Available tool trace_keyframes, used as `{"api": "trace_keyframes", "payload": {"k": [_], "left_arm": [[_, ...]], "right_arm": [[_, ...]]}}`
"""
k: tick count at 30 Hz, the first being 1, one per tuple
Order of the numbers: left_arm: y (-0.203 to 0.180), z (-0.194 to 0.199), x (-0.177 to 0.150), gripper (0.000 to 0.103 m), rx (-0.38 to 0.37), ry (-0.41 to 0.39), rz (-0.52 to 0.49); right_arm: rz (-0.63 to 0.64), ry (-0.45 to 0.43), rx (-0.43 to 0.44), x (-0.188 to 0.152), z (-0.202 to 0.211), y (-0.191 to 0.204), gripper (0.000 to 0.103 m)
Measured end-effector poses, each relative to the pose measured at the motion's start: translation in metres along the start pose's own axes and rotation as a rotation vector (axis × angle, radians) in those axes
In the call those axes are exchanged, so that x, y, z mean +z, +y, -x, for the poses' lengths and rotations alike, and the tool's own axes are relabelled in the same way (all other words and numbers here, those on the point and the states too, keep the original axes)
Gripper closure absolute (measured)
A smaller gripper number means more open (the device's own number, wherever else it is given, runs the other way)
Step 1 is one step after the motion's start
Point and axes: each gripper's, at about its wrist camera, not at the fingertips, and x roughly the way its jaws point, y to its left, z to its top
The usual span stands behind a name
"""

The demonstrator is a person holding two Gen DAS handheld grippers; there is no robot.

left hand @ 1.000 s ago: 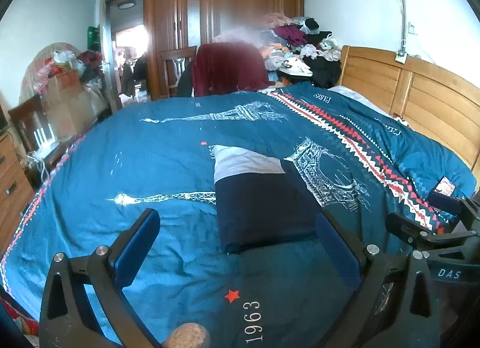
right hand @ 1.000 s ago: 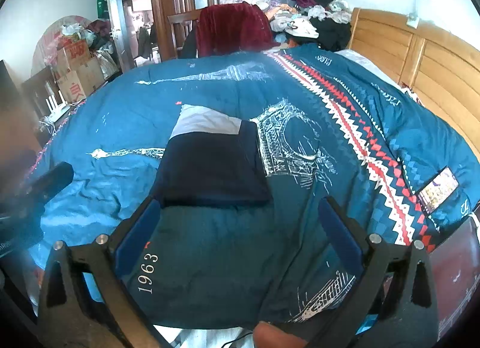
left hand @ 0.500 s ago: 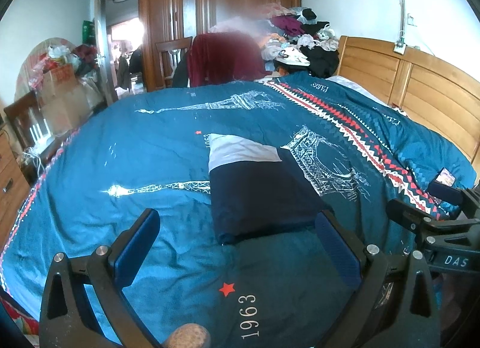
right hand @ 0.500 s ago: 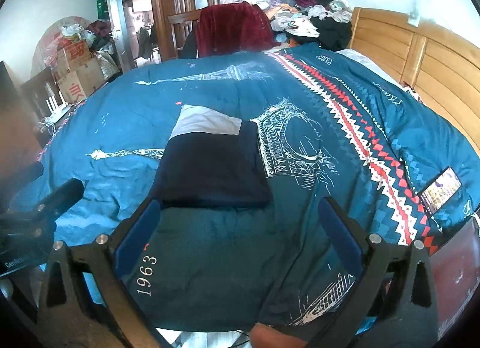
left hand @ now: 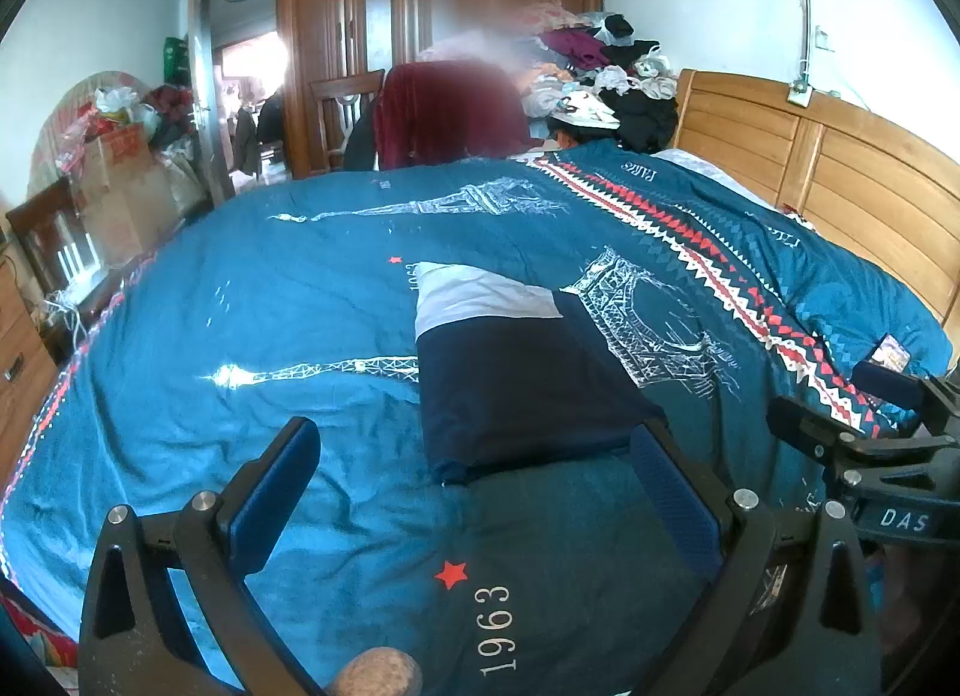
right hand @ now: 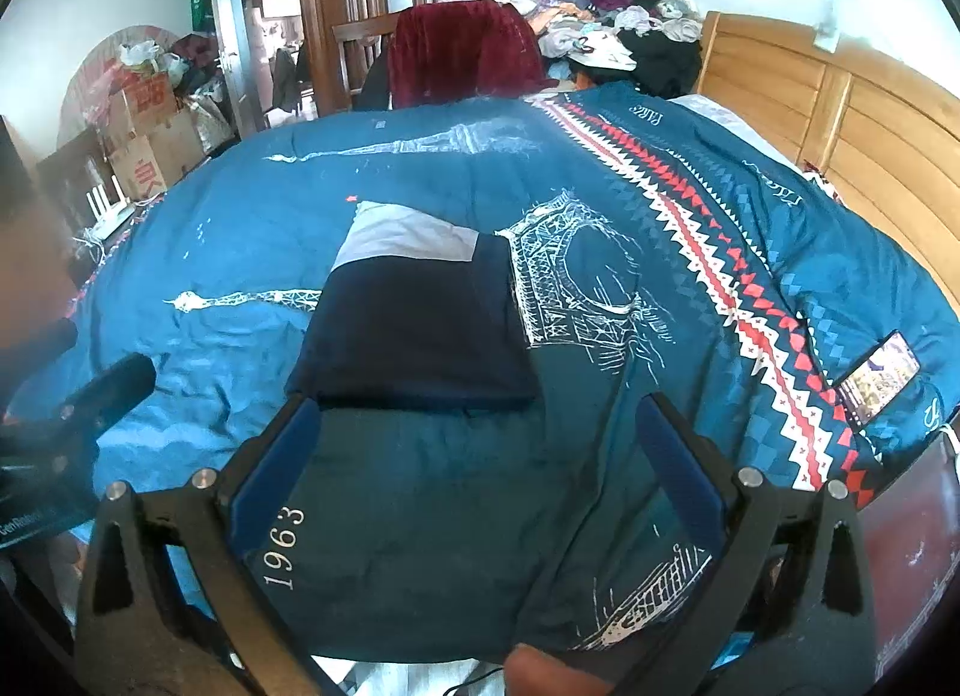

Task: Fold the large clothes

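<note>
garment (left hand: pixel 516 378): navy, folded to a rectangle with a white-grey band at its far end, lying flat mid-bed on the blue duvet (left hand: pixel 240 306)
left gripper (left hand: pixel 474 480): jaws spread wide, holding nothing, just short of the garment's near edge
right gripper (right hand: pixel 480 456): jaws apart, empty, at the same near edge
phone (right hand: pixel 879 378): on the duvet, right side, near the wooden headboard (right hand: pixel 870 120)
clothes pile (right hand: pixel 600 18): beyond the bed's far side

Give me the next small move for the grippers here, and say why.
Probably bring both open grippers, left gripper and right gripper, down to the near edge of the folded navy garment. It lies flat on the blue duvet, neither gripper touches it, and it may take one more fold.
</note>
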Motion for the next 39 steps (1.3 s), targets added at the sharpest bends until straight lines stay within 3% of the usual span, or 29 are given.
{"api": "trace_keyframes", "payload": {"k": [9,21,36,39], "left_arm": [[-0.003,-0.002,-0.001,0.000,-0.002,0.002,-0.009],[0.001,-0.002,0.002,0.000,0.013,-0.016,-0.003],[0.019,0.035,0.012,0.000,0.067,-0.226,0.036],[0.019,0.044,0.013,0.000,0.076,-0.265,0.028]], "right_arm": [[-0.003,-0.007,-0.006,0.000,-0.001,-0.002,0.000],[0.022,-0.133,0.011,0.013,0.022,0.005,0.000],[0.038,-0.341,0.005,0.018,0.049,0.011,0.000],[0.037,-0.326,0.030,0.021,0.044,0.012,0.000]]}}
